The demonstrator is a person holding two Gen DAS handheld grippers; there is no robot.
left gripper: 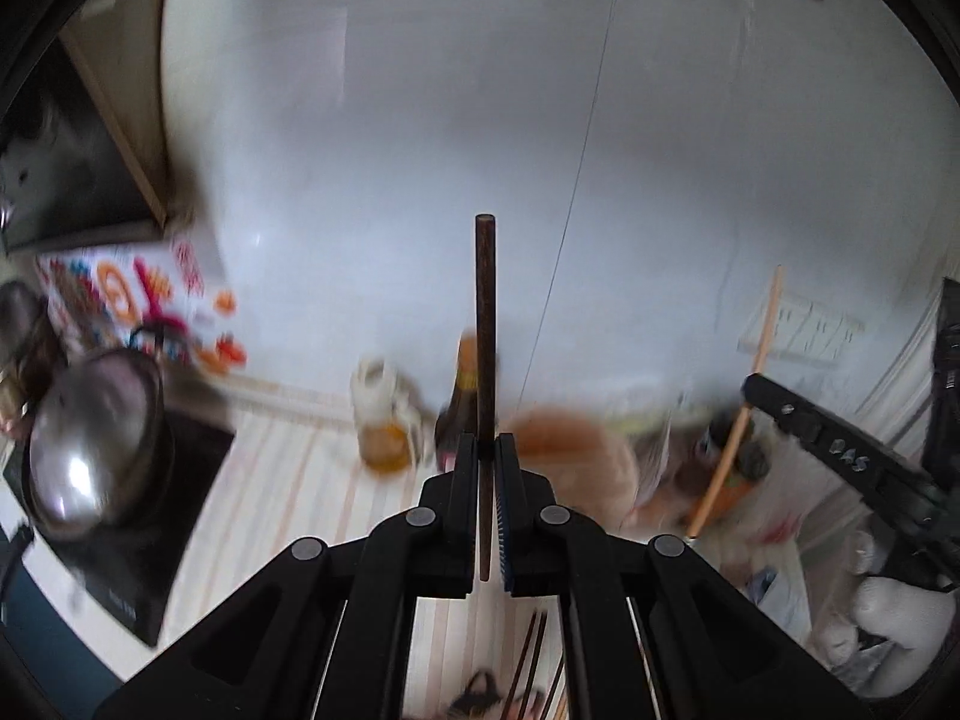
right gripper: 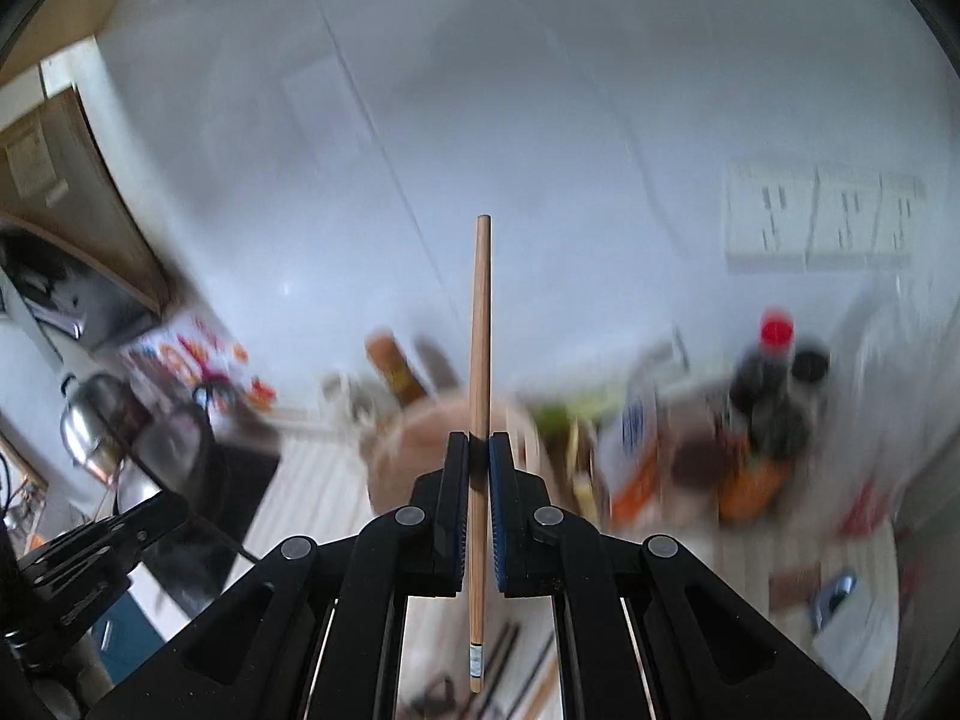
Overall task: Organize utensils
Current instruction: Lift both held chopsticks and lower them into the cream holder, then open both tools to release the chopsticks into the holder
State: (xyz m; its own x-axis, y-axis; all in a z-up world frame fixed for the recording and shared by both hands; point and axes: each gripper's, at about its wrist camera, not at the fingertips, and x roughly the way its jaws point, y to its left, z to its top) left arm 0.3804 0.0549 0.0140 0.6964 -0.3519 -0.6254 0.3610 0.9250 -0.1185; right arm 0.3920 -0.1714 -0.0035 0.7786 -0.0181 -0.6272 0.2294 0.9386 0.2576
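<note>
The right gripper point(right gripper: 478, 450) has its jaws closed on a light tan wooden chopstick point(right gripper: 480, 360) pointing toward twelve o'clock. At three o'clock stands a dark, red-capped sauce bottle point(right gripper: 765, 384); at nine o'clock, a shiny steel kettle point(right gripper: 90, 420).

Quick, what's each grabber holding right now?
Left gripper: shut on the dark chopstick.
Right gripper: shut on the light chopstick.

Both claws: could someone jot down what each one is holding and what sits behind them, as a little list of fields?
left claw: shut on dark chopstick, pointing up
right claw: shut on light chopstick, pointing up
behind: white wall, blurred bottles, steel pot
below: more chopsticks on striped counter
image: motion-blurred
</note>
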